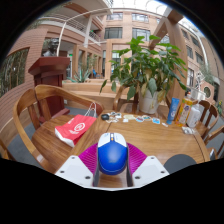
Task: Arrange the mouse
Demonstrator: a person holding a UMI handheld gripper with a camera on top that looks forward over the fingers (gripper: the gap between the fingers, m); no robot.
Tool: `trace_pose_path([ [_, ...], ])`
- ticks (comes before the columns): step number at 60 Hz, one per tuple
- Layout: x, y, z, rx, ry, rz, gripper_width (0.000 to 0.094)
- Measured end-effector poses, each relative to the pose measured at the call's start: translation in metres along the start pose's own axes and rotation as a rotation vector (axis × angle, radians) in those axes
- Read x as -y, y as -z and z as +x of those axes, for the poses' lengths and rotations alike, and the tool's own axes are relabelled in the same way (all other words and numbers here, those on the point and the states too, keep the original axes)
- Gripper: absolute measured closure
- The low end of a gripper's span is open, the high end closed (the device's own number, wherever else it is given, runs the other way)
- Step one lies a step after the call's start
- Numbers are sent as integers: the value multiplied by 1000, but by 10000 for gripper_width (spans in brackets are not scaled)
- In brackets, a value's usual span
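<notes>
To the left of the gripper (112, 172) and a little beyond it, a red bag (74, 128) lay on the wooden table (150, 138), with a wooden chair (38, 105) pulled up at that side. Between the fingers sat the blue mouse (112, 155), both pink pads (134, 158) pressed against its flanks, so the gripper was closed on it. Its long axis ran straight ahead along the fingers; which end was the front I could not tell. Further ahead and to the right stood a potted plant (148, 70), with small clutter near its base. The step in hand looked like carrying the mouse; next it needed a bare patch of table, a gentle lowering and a release.
</notes>
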State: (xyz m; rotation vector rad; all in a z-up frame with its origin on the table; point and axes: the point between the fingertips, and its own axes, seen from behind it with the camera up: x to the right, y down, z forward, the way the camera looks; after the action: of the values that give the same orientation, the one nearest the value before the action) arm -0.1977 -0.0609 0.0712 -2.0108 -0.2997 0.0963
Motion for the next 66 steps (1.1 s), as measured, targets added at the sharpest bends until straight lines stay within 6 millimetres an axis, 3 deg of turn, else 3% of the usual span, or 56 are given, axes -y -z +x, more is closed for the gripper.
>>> trace_pose_path([
  [5,77,50,12,43,-72,140,550],
  [10,138,99,45,41,-118,272,554],
  [14,166,124,76,27,-141,321,555],
  [16,170,131,92,17,-150,331,556],
  [18,158,137,109,3,-153,336,556],
  [19,165,138,117,-8,-160,323,557],
  [24,133,128,160,-74,-156,258,557],
  [26,88,118,177,-95,-160,233,557],
  [27,96,116,180,-103,-164,204,557],
  [29,75,107,189,-117,-171,154,557],
  [31,50,99,200,-136,-181,105,557],
  [33,8,90,215,-158,-179,60,556],
  [40,-64,71,240,-214,-194,-76,554],
  [45,-100,64,250,-226,-228,-131,530],
  [55,-136,59,251,-197,-264,-210,440],
  [59,-135,61,253,-194,-252,-208,396],
  [61,-135,66,253,-202,-245,-209,318],
  [65,-125,80,248,-201,-231,-196,64],
  [66,-121,84,248,-204,-229,-189,74],
])
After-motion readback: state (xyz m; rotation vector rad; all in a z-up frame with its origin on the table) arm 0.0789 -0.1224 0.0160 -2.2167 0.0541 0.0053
